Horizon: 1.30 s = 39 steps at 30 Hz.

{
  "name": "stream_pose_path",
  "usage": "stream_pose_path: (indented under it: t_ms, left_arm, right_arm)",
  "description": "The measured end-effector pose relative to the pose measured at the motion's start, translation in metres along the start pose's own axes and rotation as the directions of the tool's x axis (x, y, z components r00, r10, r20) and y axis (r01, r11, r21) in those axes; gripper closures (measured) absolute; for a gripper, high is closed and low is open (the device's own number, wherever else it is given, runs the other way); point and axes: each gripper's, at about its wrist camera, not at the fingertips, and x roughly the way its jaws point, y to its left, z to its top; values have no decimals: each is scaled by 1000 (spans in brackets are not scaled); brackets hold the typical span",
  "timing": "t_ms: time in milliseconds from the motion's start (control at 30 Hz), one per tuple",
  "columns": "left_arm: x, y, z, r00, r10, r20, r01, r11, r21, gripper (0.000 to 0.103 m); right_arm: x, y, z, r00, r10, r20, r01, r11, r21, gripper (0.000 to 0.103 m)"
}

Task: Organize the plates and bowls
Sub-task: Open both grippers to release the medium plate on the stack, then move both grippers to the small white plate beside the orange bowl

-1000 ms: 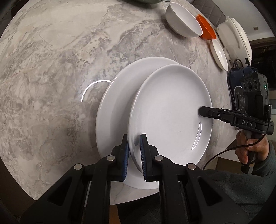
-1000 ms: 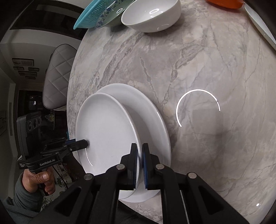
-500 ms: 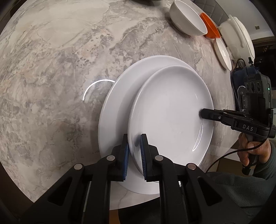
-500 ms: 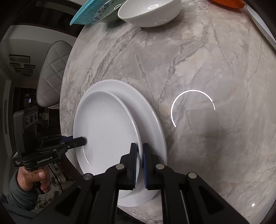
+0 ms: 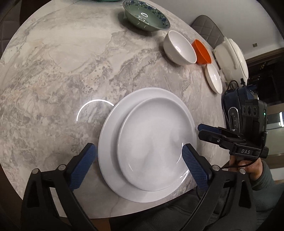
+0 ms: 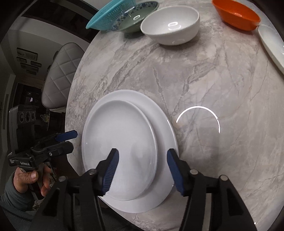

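Now, a round grey marble table (image 5: 58, 58) fills both views, with quilted chairs (image 6: 60, 74) at its edge in a dim room. Two white plates sit stacked near the front edge, the small plate (image 5: 152, 147) on the large plate (image 5: 110, 142). Both grippers have just been opening: left gripper (image 5: 138, 167) spread wide, right gripper (image 6: 142, 170) parted, neither touching the plates. Beyond: one white bowl (image 6: 170, 24), one orange bowl (image 6: 236, 14), one green bowl (image 5: 145, 16), one teal colander (image 6: 110, 14).

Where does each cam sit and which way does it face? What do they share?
Left wrist: on the left gripper, looking down at the small plate on the big plate; shows its open fingers and the right gripper.
Right wrist: on the right gripper, same stack from the other side; shows its open fingers and the left gripper.
Shared: plates, white bowl, orange bowl.
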Motion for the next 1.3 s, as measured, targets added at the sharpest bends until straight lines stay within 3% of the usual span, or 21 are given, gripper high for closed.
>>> stream_pose_path:
  t_ms: [167,233,333,400,500,600,700,800,833,933,1067,1200,1300]
  left_arm:
    - [-24,-51,37,991,-111,79,105,992,76,3]
    - [-25,-85,56,981,-172,91,158,977,146,2]
    - [-6,-143,86,974,-225,35,212,952,218,2]
    - [19,-178,108,981,-194,-3,190,958,217,2]
    - [61,-223,136,994,-106,1,103,973,208,4]
    - [99,-258,152,995,-98,18,94,980,177,7]
    - [143,-280,165,995,-103,2,102,985,143,22]
    - [179,-288,167,997,-73,6,72,992,106,32]
    - [189,-288,169,998,-59,11,58,994,87,42]
    - [208,-284,171,999,-37,9,37,999,23,44]
    - [227,-280,172,998,-56,24,57,997,-48,44]
    - [242,-279,175,999,-43,16,44,997,-60,44]
    - [252,-276,175,999,-45,9,46,996,-78,44]
  right_arm:
    - [-56,-20,0,989,-14,149,5,998,58,36]
    - [-85,-45,3,971,-53,232,21,990,137,36]
    - [-131,-92,12,932,-138,336,37,956,290,36]
    - [-157,-118,23,908,-209,363,78,936,344,35]
    - [-191,-145,55,889,-244,387,112,936,334,35]
    - [-207,-169,105,915,-258,309,170,944,283,35]
    - [-210,-187,153,955,-231,188,197,963,184,36]
    - [-203,-190,188,957,-283,56,285,958,-27,37]
    - [-200,-193,198,960,-279,12,279,957,-84,39]
    - [-189,-201,221,942,-322,-90,295,927,-232,42]
    - [-170,-213,234,911,-356,-210,274,901,-337,45]
    - [-151,-231,232,875,-388,-289,267,885,-382,49]
    - [-144,-242,231,866,-386,-318,252,886,-389,49]
